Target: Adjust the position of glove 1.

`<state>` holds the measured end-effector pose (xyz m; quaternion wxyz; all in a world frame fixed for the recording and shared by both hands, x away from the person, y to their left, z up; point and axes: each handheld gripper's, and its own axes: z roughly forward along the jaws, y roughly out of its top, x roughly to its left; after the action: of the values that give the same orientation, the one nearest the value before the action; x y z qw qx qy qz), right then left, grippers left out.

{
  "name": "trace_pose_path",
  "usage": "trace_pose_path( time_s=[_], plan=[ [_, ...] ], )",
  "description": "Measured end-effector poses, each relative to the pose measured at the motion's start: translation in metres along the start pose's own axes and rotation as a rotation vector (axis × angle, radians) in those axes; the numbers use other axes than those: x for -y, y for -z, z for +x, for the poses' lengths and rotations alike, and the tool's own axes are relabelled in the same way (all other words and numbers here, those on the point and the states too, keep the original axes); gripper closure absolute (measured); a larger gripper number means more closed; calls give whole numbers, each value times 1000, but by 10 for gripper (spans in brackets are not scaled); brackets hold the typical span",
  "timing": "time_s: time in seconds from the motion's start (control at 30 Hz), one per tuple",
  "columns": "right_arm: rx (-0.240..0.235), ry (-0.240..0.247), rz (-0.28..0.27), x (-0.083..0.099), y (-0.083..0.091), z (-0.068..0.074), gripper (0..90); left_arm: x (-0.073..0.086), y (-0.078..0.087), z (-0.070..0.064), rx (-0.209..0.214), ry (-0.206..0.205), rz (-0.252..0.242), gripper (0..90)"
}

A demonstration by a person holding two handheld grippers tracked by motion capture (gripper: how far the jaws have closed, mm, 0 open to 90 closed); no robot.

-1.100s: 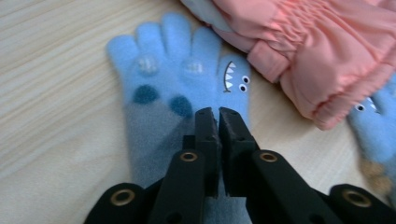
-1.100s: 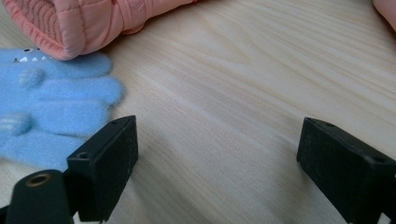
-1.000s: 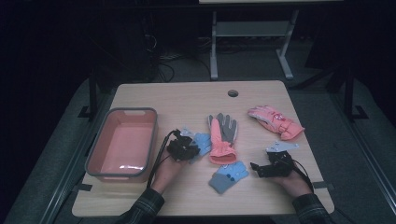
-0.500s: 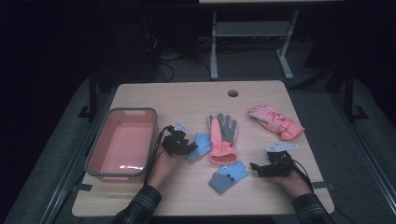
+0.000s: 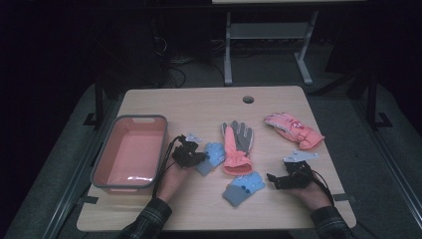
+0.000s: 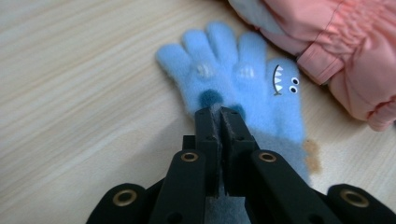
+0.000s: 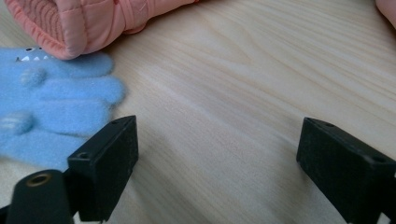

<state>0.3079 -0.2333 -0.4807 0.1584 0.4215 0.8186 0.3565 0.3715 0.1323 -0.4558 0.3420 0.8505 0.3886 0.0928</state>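
The left claw (image 6: 219, 114) is clamped tight on a blue glove (image 6: 243, 93), a pinch of fleece caught between the jaws near the palm, the fingers stretching away ahead of it on the table (image 5: 209, 107). Just beyond that glove a salmon ski glove (image 5: 236, 144) is seen, and to the claw's other side the pink bin (image 5: 130, 152) sits with nothing in it. The right claw (image 7: 215, 154) is held wide open, low over bare wood, with the second blue glove (image 7: 51, 116) just past one jaw. So the sorting is judged barely begun: one glove gripped but not lifted, three more waiting, a pink glove (image 5: 293, 128) farthest off.
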Motion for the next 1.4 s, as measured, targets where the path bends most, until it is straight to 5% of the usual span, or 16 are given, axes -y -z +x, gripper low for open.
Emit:
trace_pose_path(
  time_s=[0.23, 0.37, 0.57, 1.1, 1.4],
  plan=[
    [-34, -2, 19, -4, 9, 6, 386, -2, 13, -2, 36, 32, -47, 871],
    [-85, 17, -2, -7, 18, 12, 654, -5, 19, -9, 29, 26, -60, 871],
    [-157, 51, -3, -11, 25, 22, 883, -7, 31, -19, 32, 4, -79, 872],
    [-311, 138, -22, -20, 18, 57, 898, 5, 61, -34, 67, -41, -109, 872],
    [-349, 205, 57, -27, -13, 82, 899, 20, 63, -38, 77, -37, -93, 872]
  ],
)
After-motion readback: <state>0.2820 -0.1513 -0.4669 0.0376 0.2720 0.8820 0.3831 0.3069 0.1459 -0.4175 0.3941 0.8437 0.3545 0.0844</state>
